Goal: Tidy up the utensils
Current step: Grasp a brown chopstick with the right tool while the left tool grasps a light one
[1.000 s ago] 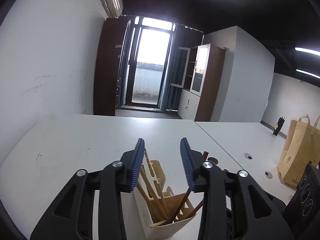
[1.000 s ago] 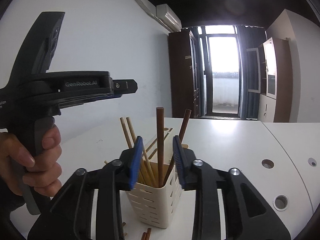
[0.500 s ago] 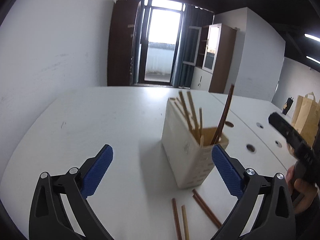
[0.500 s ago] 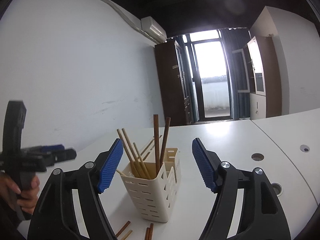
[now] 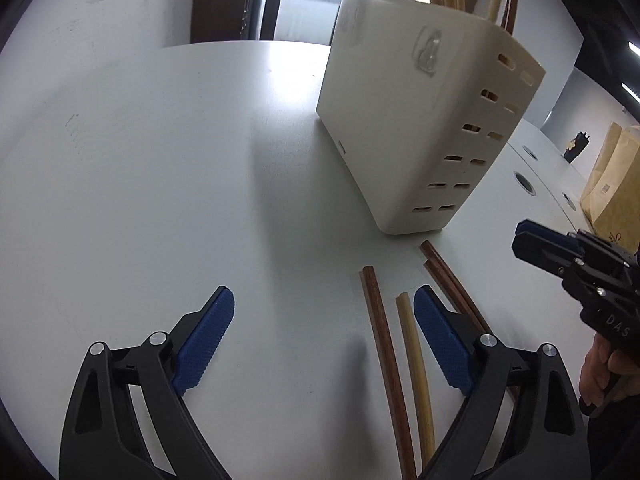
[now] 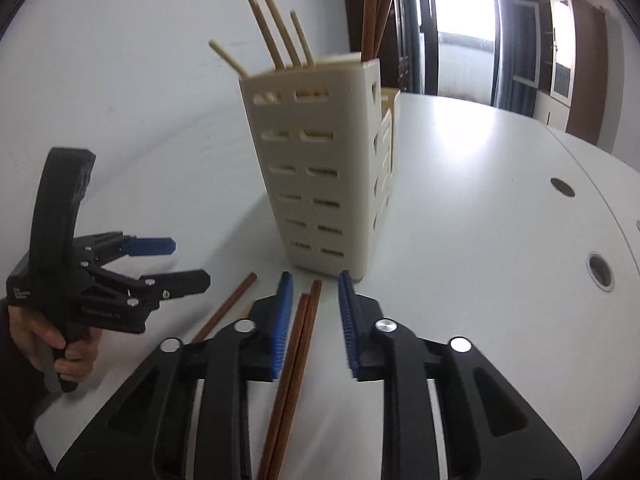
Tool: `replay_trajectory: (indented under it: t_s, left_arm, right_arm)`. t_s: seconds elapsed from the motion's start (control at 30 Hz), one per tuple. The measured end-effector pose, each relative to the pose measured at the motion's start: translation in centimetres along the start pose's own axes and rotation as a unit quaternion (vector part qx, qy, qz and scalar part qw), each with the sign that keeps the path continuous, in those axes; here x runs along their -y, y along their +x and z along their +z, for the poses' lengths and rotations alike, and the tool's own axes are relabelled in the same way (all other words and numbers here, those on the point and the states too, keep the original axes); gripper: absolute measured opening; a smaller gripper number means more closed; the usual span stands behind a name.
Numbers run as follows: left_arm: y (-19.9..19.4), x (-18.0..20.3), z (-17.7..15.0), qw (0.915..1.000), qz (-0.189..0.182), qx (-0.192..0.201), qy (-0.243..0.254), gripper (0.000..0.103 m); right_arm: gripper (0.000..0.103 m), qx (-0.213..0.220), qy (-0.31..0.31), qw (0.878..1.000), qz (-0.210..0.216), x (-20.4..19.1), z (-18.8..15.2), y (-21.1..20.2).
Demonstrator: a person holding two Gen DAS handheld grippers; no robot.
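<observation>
A cream slotted utensil holder [image 5: 424, 120] stands on the white table, with light and dark chopsticks in it; it also shows in the right wrist view [image 6: 320, 160]. Loose chopsticks lie in front of it: a dark one [image 5: 384, 356], a light one [image 5: 416, 368] and a dark pair [image 6: 296, 364]. My left gripper [image 5: 324, 340] is open low over the table, its right finger beside the light chopstick. My right gripper [image 6: 312, 320] is open, its jaws on either side of the dark pair, not touching them. Each gripper shows in the other's view: the left gripper [image 6: 160, 264], the right gripper [image 5: 576, 264].
The white table [image 5: 140, 160] has round cable holes [image 6: 600, 272] on the right. A brown paper bag [image 5: 612, 184] stands at the far right. A white wall and a dark door with a bright window lie behind.
Both grippers have dropped low to the table in front of the holder. My right gripper has narrowed and now straddles the dark pair. My left gripper has moved close to the loose chopsticks.
</observation>
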State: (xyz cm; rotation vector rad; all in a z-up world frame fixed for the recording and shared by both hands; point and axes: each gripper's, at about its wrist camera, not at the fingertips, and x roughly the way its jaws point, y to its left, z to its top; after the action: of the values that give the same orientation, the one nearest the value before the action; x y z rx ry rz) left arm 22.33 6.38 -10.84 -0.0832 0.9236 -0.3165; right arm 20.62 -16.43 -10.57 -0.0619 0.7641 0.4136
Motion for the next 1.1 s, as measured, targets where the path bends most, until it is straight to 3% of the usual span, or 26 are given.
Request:
replay_trajectory:
  t_s: [0.2,0.33,0.43,0.6,0.83,0.9,1.1]
  left_arm:
    - [1.5,0.9,1.7,0.9992,0.007,-0.012,0.038,0.083]
    - [1.9,1.1,1.6,0.9988,0.028,-0.008,0.040,0.083]
    - [1.8,1.2,1.4,0.9993,0.015,-0.006,0.033,0.083]
    - [3.0,1.6,0.8,0.9978,0.043,-0.015,0.048,0.085]
    - [3.3,2.1,0.7,0.9966,0.047,-0.022,0.064,0.087]
    - [3.4,2.3,0.7,0.9963,0.049,-0.021,0.068,0.084]
    - [3.1,2.7,0.6,0.9956,0.051,-0.013,0.077,0.056]
  right_arm:
    - [0.009,-0.061,-0.002,0.998,-0.010,0.2,0.3,4.0]
    - [0.009,-0.062,-0.007,0.998,0.004,-0.3,0.1,4.3]
    - [0.010,-0.062,-0.004,0.998,0.016,-0.2,-0.4,3.9]
    - [0.010,-0.073,-0.005,0.997,0.018,-0.5,-1.3,4.7]
    - [0.010,-0.075,-0.010,0.997,0.004,-1.2,-1.9,4.8]
    - [0.010,-0.075,-0.006,0.997,0.003,-1.4,-1.9,4.7]
    - [0.008,-0.073,0.021,0.997,0.014,-0.4,-1.6,4.5]
